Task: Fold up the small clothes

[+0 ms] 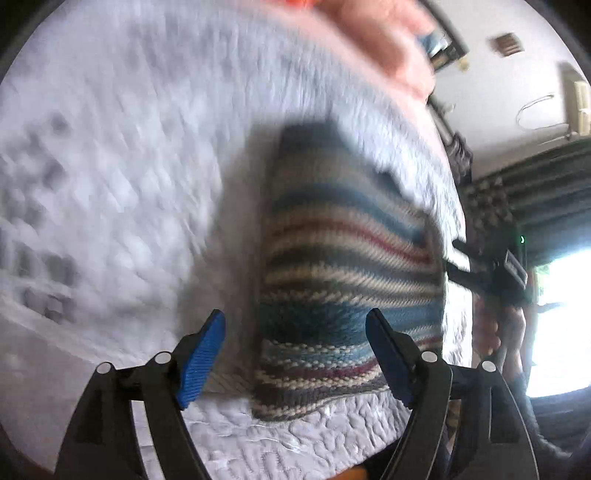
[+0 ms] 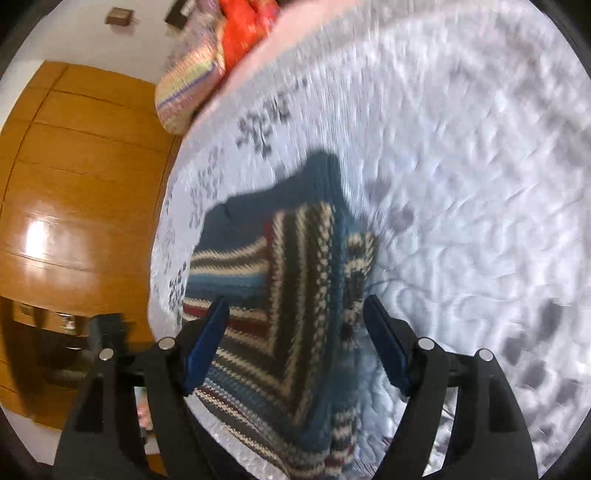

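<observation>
Between the blue pads of the left gripper [image 1: 295,356], only air: jaws spread wide, nothing gripped, poised just above the near hem of the striped knit garment [image 1: 343,280]. Same on the other side, with the right gripper [image 2: 295,345] parted and empty over the same striped knit [image 2: 288,295], here showing one layer turned back across another so the stripes run crosswise. Lying on the white quilted bedspread [image 1: 110,166], close to the bed's edge in the right wrist view, with a plain blue part at the far end, collar or sleeve impossible to say through the blur. Probably part-folded already, judging by that doubled layer.

Likely soft, thick and limp in the handling: light enough to lift by a pinch, stretchy, not slippery, apt to sag and drag its lower layer if taken by one ply only. Best taken at the corners of the near edge, both layers together, one corner per gripper.

Further out, a pink cover [image 1: 388,48], a bright orange cloth [image 2: 247,33], a striped pastel cushion [image 2: 188,92], and wooden floor [image 2: 74,184] beyond the bed.
</observation>
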`<action>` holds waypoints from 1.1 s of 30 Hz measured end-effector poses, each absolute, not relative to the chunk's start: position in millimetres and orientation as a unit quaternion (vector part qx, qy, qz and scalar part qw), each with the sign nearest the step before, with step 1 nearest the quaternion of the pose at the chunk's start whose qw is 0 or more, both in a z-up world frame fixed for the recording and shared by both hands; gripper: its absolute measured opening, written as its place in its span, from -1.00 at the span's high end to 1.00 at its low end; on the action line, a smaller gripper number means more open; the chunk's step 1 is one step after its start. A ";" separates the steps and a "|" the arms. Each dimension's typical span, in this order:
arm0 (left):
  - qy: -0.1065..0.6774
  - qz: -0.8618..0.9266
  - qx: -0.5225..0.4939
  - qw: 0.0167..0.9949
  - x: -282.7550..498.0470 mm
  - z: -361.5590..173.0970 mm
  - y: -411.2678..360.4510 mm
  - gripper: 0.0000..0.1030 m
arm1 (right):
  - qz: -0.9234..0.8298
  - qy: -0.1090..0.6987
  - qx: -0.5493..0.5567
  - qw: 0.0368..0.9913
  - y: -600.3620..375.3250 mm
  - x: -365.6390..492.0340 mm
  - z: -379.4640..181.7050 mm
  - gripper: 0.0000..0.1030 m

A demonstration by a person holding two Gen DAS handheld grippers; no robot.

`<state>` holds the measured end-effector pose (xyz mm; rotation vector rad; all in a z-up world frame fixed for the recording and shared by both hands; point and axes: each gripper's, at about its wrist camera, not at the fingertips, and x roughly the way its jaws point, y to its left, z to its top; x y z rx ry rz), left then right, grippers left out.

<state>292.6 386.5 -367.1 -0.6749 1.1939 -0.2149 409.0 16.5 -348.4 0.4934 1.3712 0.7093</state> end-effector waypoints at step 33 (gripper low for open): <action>0.556 -0.206 -0.359 0.721 390.3 -379.7 386.1 0.22 | 0.294 0.595 0.126 0.737 45.3 420.9 -362.3 0.80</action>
